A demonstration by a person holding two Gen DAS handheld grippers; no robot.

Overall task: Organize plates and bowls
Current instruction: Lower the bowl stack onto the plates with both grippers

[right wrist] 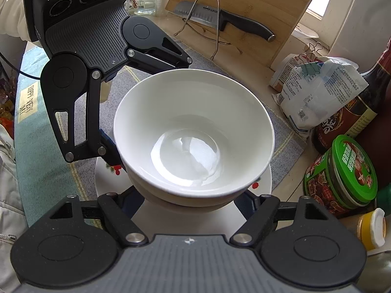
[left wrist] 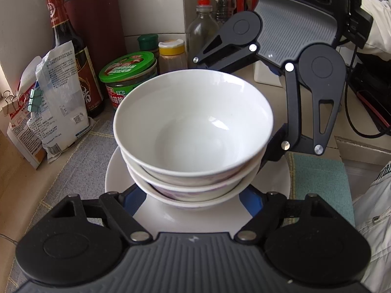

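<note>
Grey checked matting (left wrist: 80, 151) covers the middle of the worktop (right wrist: 293, 190), and on it sits a white plate (left wrist: 117, 171) with small red flowers on its rim. A stack of three white bowls (left wrist: 193, 122) stands in the plate's middle, the top one empty.

The left gripper (left wrist: 194, 195) and the right gripper (right wrist: 193, 200) come at the stack from opposite sides. Each is partly open, with its blue-padded fingers on either side of the lowest bowl. The fingertips are hidden under the bowls, so I cannot tell whether they press on anything.

Beyond the plate, along the worktop's wall edge, are a clipped bag (left wrist: 58, 102), a green-lidded jar (left wrist: 128, 69), a dark sauce bottle (left wrist: 73, 56) and a dark red knife holder (left wrist: 95, 24). At the opposite edge, a wooden cutting board (right wrist: 244, 7) leans upright with a cleaver (right wrist: 220, 17) against it.
</note>
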